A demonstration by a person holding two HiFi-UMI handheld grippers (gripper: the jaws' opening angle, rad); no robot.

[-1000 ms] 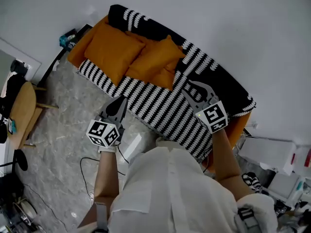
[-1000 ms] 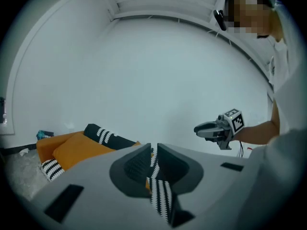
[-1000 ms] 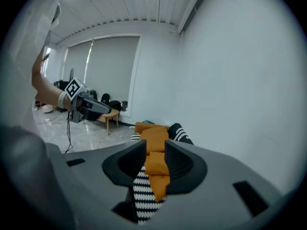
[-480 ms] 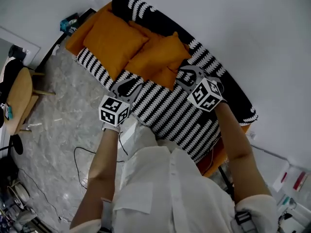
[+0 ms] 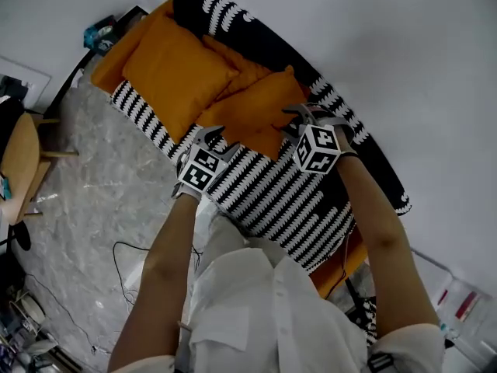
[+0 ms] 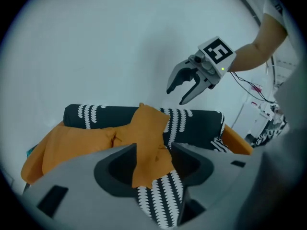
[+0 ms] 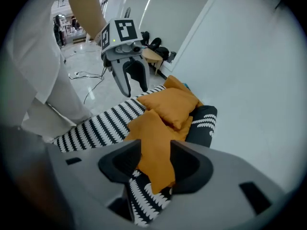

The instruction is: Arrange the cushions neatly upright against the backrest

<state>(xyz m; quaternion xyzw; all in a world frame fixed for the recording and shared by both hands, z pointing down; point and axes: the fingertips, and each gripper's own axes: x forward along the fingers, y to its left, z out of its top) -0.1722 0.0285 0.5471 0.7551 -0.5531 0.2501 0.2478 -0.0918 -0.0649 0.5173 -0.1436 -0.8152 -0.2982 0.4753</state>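
**Reach-in on near cushion, both jaws spread**

Left gripper (image 5: 211, 136) and right gripper (image 5: 309, 115): jaws have just been opening and now stand apart, with nothing pinched. The near cushion (image 5: 252, 111) lies slumped on the seat (image 5: 272, 196), just ahead of both jaw pairs and between them. It touches the far cushion (image 5: 175, 64) beyond it.

Step, as judged: approach for a two-sided grasp.

Next move calls for:
- pushing each jaw pair over a cushion edge
- clamping
- lifting and standing the cushion against the backrest (image 5: 233, 29)
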